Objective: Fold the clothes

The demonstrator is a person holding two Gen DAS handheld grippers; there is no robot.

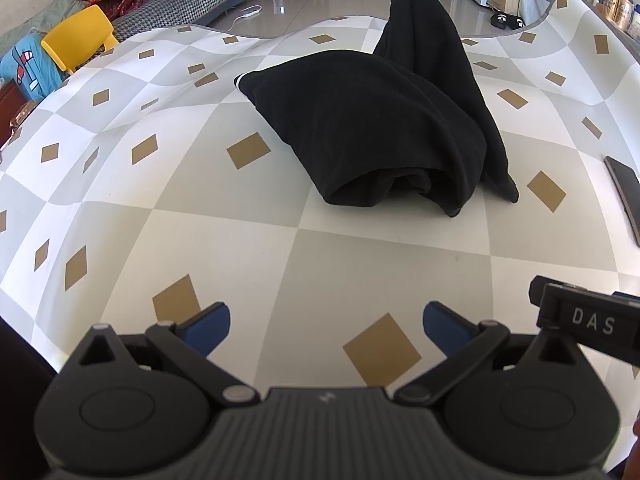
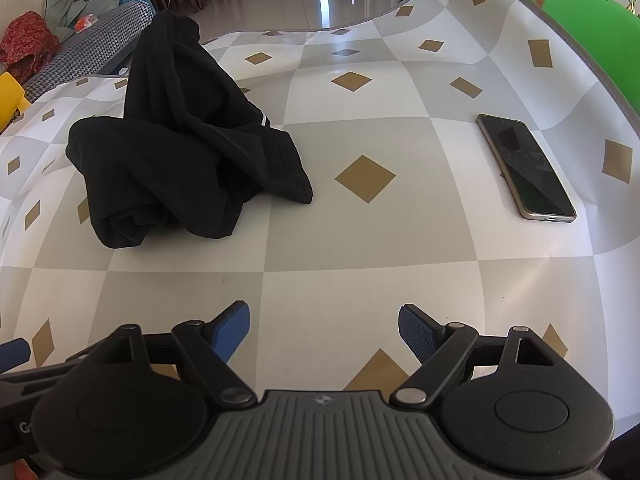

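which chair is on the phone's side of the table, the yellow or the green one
The green chair, behind the table edge past the phone. The yellow chair stands at the opposite edge, beyond the black garment.

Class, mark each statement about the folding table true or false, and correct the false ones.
1. The black garment lies neatly folded flat. False: it sits in a crumpled heap.
2. A phone lies on the tablecloth, apart from the garment. True.
3. The left gripper is shut on the garment. False: it is open, holding nothing.
4. The right gripper is open over bare cloth. True.
5. The phone rests on top of the garment. False: it lies to the garment's right.
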